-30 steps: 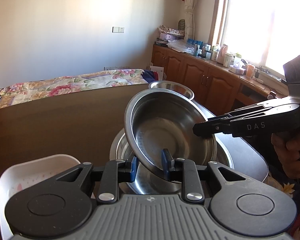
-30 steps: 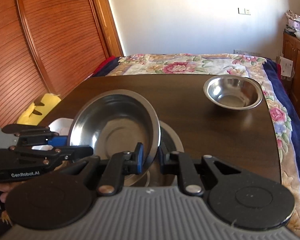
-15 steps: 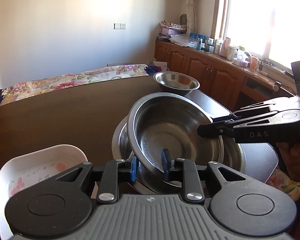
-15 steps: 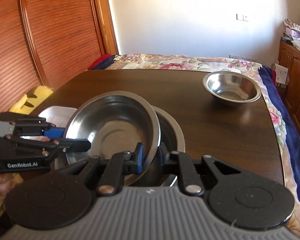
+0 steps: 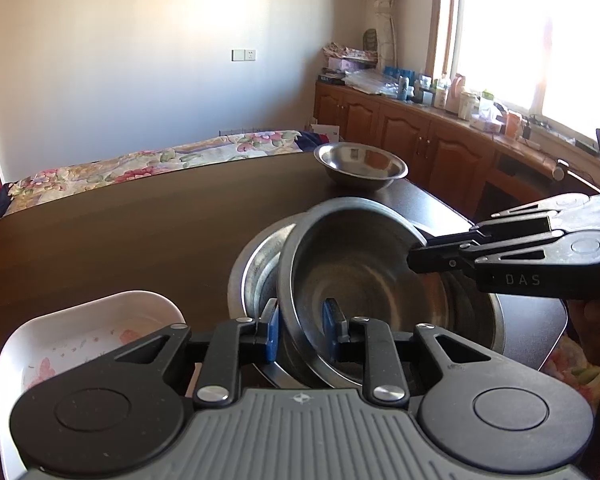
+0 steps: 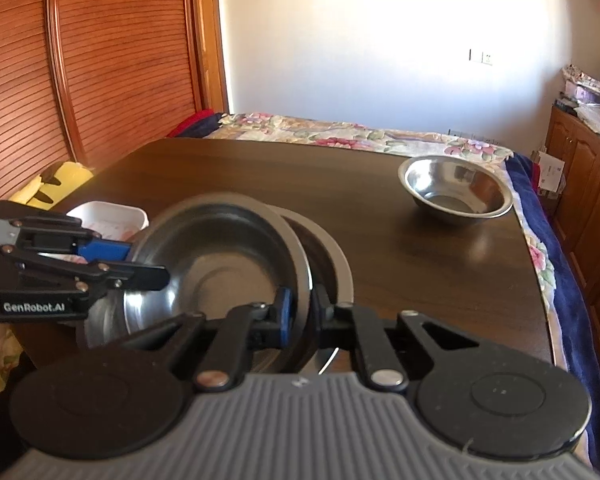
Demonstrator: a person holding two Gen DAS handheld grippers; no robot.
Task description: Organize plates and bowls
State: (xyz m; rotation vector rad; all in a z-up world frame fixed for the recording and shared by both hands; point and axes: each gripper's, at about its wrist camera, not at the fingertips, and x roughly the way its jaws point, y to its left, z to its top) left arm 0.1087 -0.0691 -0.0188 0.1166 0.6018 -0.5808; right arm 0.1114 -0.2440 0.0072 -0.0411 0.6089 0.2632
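Two claws (image 5: 300, 330) (image 6: 299, 314) grip bowl (image 5: 364, 276) inside basin (image 5: 256, 264).

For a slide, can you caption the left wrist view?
Both grippers hold a steel bowl over a larger basin.

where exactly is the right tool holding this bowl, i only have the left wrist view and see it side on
observer: On the rim nearest its own camera. The right tool straddles the rim of the tilted bowl, blue pad inside, other finger outside, shut on it.
operator: ok, anything past the table edge beyond the white dish
observer: Yes. A yellow item sits off the table on that side, in front of a slatted wooden door.
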